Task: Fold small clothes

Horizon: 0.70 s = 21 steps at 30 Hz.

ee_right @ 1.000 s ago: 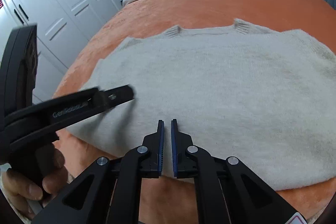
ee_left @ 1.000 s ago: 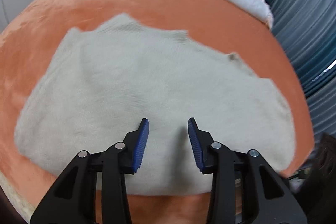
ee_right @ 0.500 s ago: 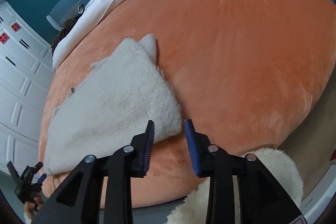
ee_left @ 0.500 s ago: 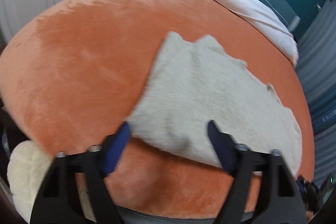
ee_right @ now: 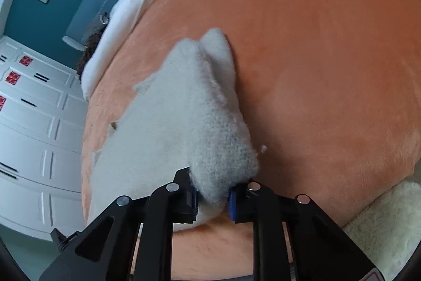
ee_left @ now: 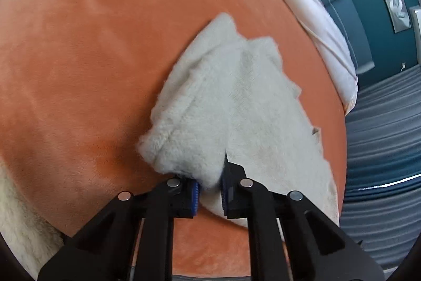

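A cream fuzzy knit garment [ee_left: 236, 109] lies on the orange plush blanket [ee_left: 92, 57] of a bed. My left gripper [ee_left: 210, 183] is shut on the garment's near left corner, and the fabric bunches up thick over its pads. In the right wrist view the same garment [ee_right: 171, 136] stretches away to the left. The jaws of my right gripper [ee_right: 213, 198] are closing, and its pads press on the near right corner, which is folded over them. Both held corners are lifted slightly off the blanket.
The orange blanket [ee_right: 329, 57] spreads wide on both sides. White bedding [ee_left: 315, 17] with dark hair [ee_right: 89, 52] at its edge lies at the far end. A cream fluffy rug [ee_right: 381, 223] lies below the bed's near edge. White wardrobe doors [ee_right: 31, 149] and grey curtains [ee_left: 381, 136] flank the bed.
Both grippers swung outward from the garment's middle to its two near corners, opened, and closed on the fabric. The corners now bunch up in the jaws.
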### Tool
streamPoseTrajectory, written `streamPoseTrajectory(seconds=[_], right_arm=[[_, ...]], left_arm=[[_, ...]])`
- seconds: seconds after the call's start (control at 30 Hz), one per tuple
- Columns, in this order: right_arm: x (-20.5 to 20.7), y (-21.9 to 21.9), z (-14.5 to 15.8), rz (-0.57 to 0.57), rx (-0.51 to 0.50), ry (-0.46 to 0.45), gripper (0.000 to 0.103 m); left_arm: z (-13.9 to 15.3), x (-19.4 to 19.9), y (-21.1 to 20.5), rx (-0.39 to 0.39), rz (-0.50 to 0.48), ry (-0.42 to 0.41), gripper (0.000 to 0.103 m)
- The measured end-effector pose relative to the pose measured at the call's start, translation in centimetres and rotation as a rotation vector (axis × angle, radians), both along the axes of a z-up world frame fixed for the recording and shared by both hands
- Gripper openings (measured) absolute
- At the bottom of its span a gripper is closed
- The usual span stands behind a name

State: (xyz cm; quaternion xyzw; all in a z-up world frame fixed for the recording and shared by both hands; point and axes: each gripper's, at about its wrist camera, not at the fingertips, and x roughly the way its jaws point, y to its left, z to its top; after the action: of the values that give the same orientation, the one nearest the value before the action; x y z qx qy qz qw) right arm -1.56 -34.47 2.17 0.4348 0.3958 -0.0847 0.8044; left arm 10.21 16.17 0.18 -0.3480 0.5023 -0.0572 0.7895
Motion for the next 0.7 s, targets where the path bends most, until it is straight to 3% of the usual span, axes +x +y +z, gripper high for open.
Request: streamPoseTrajectory(seconds=[0.1, 0.17, 0.23, 0.33, 0.4, 0.57, 0.6, 0.63, 0.7], right_arm=[[-1.5, 0.1, 4.4, 0.038, -0.029, -0.085, 0.010], [-3.4, 0.1, 5.7, 0.058, -0.074, -0.072, 0.010], [-4.9, 0.1, 3.9, 0.082, -0.121, 0.022, 0.009], [-5.8, 0.8, -2.1, 0.122, -0.156, 0.238, 0.009], [-6.2, 1.4, -3.5, 0.145, -0.139, 0.258, 0.012], [-7.0, 0.3, 0.8, 0.139, -0.224, 0.226, 0.034], [-7.5, -0.2, 2.0, 0.109, -0.279, 0.219, 0.037], [-7.7, -0.7, 2.9, 0.083, -0.326, 0.214, 0.040], [-7.8, -1.7, 4.9, 0.044, -0.388, 0.170, 0.047]], left_arm=[[3.9, -1.6, 0.7, 0.002, -0.043, -0.057, 0.008], [5.0, -3.3, 1.4, 0.048, -0.070, -0.057, 0.008], [3.8, -4.8, 2.1, 0.104, -0.097, -0.020, 0.008], [-1.6, -6.2, 2.7, 0.128, -0.096, 0.115, 0.009], [-2.8, -6.9, 2.3, 0.146, -0.095, 0.110, 0.011], [2.0, -7.2, 1.8, 0.281, -0.140, 0.009, 0.035], [3.4, -7.2, 2.0, 0.306, -0.135, -0.026, 0.044], [4.7, -7.2, 2.3, 0.339, -0.110, -0.062, 0.059], [7.0, -6.6, 2.6, 0.378, -0.078, -0.147, 0.070]])
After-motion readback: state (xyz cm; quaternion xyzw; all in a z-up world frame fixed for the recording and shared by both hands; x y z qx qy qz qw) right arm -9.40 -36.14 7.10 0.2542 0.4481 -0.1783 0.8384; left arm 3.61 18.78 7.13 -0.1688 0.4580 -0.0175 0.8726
